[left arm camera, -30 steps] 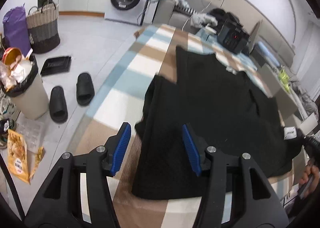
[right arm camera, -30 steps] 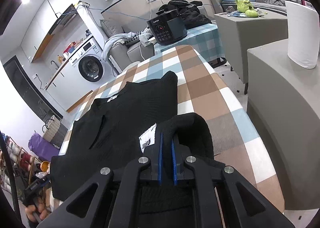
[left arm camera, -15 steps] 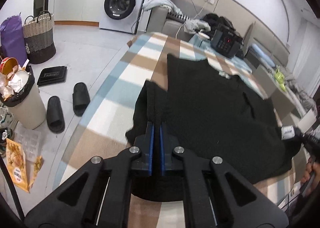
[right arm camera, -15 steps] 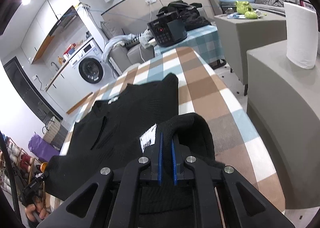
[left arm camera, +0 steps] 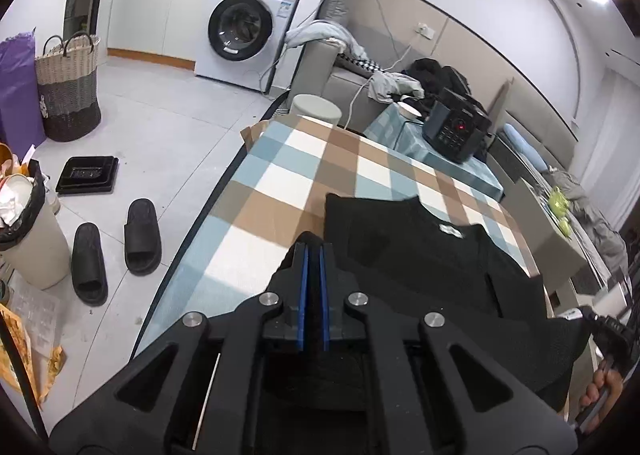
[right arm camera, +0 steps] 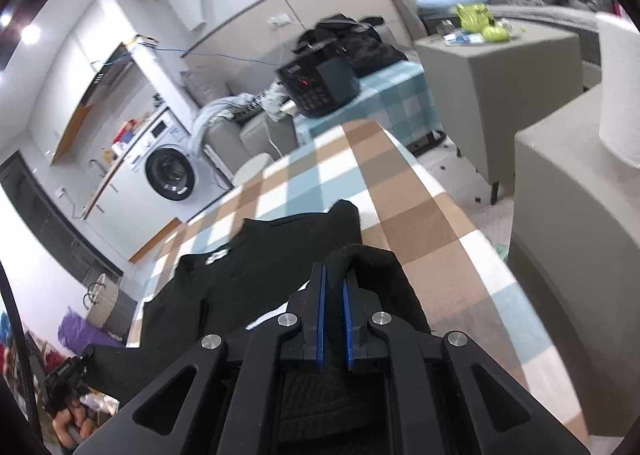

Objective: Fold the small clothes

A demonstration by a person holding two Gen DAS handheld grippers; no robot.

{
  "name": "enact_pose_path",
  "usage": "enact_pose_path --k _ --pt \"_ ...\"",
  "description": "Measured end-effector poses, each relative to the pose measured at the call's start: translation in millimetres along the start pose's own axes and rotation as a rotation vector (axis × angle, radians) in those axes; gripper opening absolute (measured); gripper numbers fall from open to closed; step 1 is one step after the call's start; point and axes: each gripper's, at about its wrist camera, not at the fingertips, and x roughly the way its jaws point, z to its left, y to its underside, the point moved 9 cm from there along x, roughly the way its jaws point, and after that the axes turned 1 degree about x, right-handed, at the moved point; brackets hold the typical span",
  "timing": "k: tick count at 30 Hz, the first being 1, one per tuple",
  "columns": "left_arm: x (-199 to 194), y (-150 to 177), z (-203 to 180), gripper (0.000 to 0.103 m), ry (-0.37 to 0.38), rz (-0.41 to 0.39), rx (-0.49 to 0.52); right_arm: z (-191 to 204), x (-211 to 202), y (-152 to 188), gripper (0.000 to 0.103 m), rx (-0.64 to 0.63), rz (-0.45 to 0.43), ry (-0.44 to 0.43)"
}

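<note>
Left gripper (left arm camera: 314, 255): jaws clamped down to a sliver, black knit pinched between the blue pads. It has the near-left corner of the black sweater (left arm camera: 420, 255), lifted off the checked tablecloth (left arm camera: 280, 191).

Sweater itself: lies on the table ahead of both grippers, collar with its white label (left arm camera: 448, 230) at the far end, body running away from the cameras. Long axis goes roughly near-to-far along the table. The near hem is the part that is up; the far half lies flat.

Right gripper (right arm camera: 334, 275): also pinched nearly closed, with a thick roll of knit bulging over and between the pads. That is the near-right corner (a white tag shows just left of the fingers). In the left view its handle and the person's hand (left arm camera: 600, 391) sit at the far right edge, so the two grips span the hem side to side.

Key relation, as a judgement: both grips hold the near edge and the collar is straight ahead, so the fold goes forward along the long axis, hem onto collar. Neither hand is clearly nearer the collar; keeping them level matters or the fold line skews. Bare cloth beyond the collar gives room.
</note>
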Motion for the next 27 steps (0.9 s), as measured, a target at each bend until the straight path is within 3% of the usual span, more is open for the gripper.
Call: enact_pose_path --k 3,5,6,7,8,9,11,19,27 --pt "34 0 9 0.003 -0.020 0.070 -0.029 -10 25 9 0.010 -0.009 0.071 0.077" --pt "53 9 18 0.003 -0.050 0.142 -0.059 -20 29 20 0.014 0.032 0.111 0.083" --pt "56 14 21 0.006 -0.056 0.158 -0.066 -24 26 23 0.022 0.050 0.117 0.070" --pt "54 17 23 0.016 -0.062 0.158 -0.067 -27 22 26 0.039 0.062 0.116 0.061" --pt "52 22 24 0.025 -0.061 0.162 -0.067 -32 13 30 0.047 0.063 0.108 0.063" --pt "48 30 27 0.050 -0.066 0.176 -0.074 -34 6 32 0.054 0.060 0.094 0.065" --pt "36 40 31 0.064 -0.066 0.162 -0.090 -40 -10 42 0.054 0.039 0.092 0.071" --pt "-13 108 37 0.064 -0.067 0.201 -0.068 -45 -47 103 0.054 -0.040 0.181 0.049" --pt "-28 148 26 0.061 -0.060 0.218 -0.046 -35 -47 123 0.052 -0.087 0.197 0.051"
